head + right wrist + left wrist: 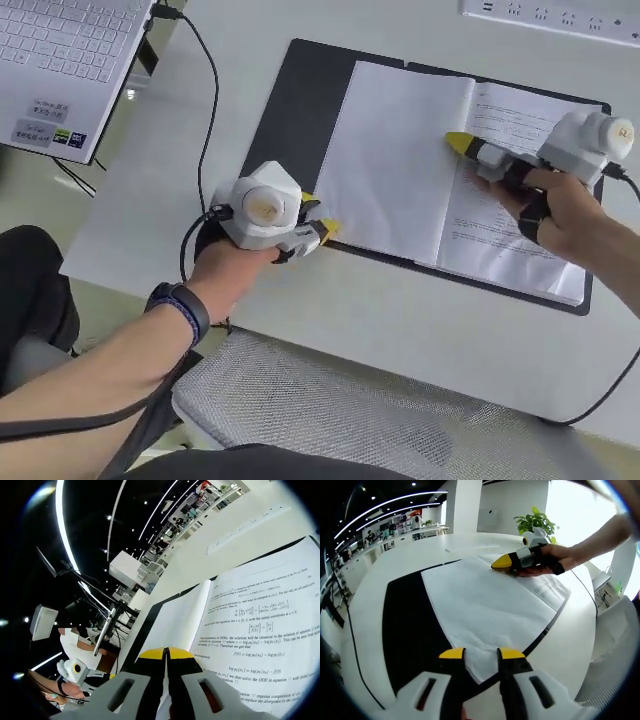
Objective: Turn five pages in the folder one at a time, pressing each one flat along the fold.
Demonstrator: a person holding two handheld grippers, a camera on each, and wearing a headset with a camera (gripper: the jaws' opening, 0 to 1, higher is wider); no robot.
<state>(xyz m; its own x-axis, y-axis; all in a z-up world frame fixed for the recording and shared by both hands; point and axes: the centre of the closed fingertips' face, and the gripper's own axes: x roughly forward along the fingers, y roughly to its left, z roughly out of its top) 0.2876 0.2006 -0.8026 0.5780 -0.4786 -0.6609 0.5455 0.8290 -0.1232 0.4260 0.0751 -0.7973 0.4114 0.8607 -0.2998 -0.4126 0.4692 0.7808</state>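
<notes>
Where the white table runs across the lower middle of the head view, the left gripper sits just left of centre. Its fingers are spread with a clear gap, and their yellow tips are at the near edge of the folder. The black folder lies open in the centre of the frame. A blank page covers its left half and a printed page its right. At centre right the right gripper points left, with its fingers pressed together on nothing. Their yellow tip rests at the fold where the two pages meet. Farther back, a laptop fills the upper left corner and a black cable trails down from it. A power strip lies along the top right edge.
</notes>
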